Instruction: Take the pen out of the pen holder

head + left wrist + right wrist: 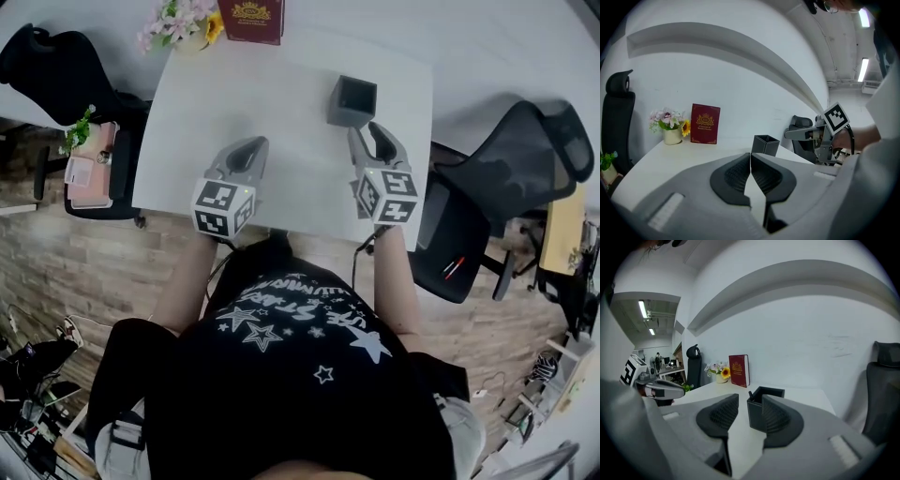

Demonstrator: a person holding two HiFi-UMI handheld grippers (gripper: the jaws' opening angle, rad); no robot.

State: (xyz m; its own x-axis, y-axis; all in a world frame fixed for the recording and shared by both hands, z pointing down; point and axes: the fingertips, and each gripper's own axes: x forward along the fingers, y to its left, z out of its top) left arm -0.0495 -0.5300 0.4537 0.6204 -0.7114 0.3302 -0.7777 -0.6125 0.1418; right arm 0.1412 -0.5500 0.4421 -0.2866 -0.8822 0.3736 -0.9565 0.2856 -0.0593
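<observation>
A dark square pen holder [352,100] stands on the white table [281,103], right of centre. In the right gripper view the pen holder [757,412] has the dark tip of a pen [751,394] poking above its near left rim. My right gripper [367,131] is open just short of the holder, and its jaws frame the holder in its own view [750,401] without touching it. My left gripper [253,145] hovers over the table to the left, with its jaws pressed together and nothing between them [750,157]. From there the pen holder [765,144] lies ahead to the right.
A dark red book [251,19] and a small pot of flowers [183,23] stand at the table's far edge. Black office chairs flank the table at left [66,75] and right [525,159]. A brick-patterned floor lies below.
</observation>
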